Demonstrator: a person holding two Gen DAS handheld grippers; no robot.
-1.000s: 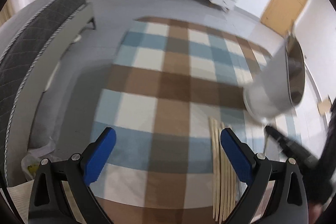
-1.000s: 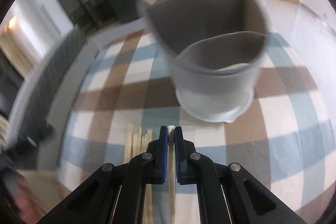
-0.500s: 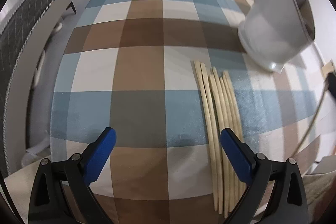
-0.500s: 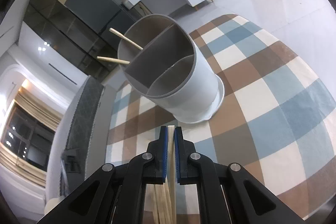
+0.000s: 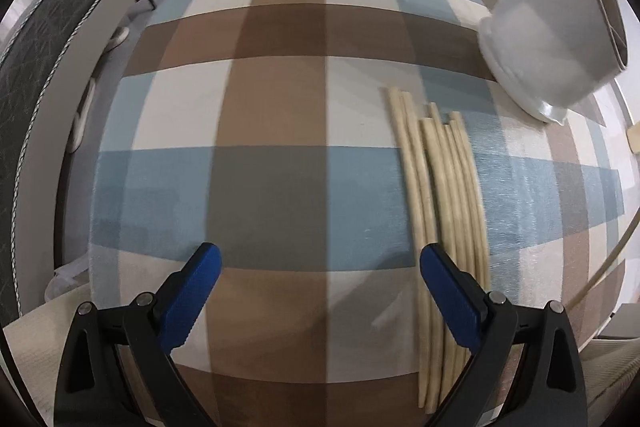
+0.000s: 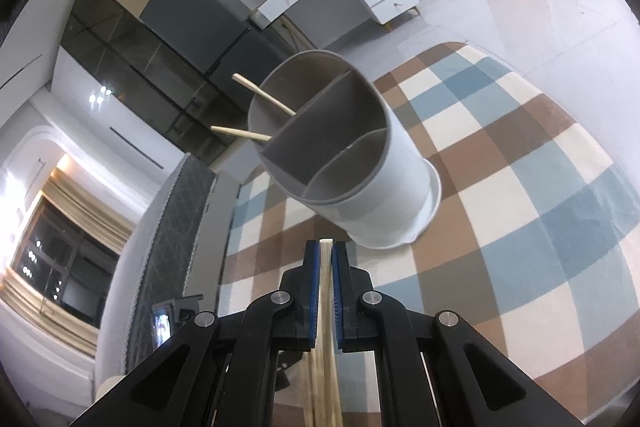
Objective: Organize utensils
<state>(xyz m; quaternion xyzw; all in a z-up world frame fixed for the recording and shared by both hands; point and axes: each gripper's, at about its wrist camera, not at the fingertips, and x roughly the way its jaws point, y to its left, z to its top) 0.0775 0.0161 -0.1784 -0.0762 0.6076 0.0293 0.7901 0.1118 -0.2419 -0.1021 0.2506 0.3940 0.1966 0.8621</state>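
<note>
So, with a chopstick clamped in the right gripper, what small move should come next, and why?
Probably carry the right gripper, shut on one chopstick, forward and up over the utensil holder, toward the compartment that already has two chopsticks. Its tip is below the rim, and the bundle of chopsticks waits on the rug.

You have one utensil holder (image 6: 360, 163) with three compartments, two chopsticks (image 6: 262, 95) standing in it, one chopstick (image 6: 326, 267) between your right jaws, and about seven chopsticks (image 5: 444, 187) lying on the one checked rug (image 5: 280, 107).
</note>
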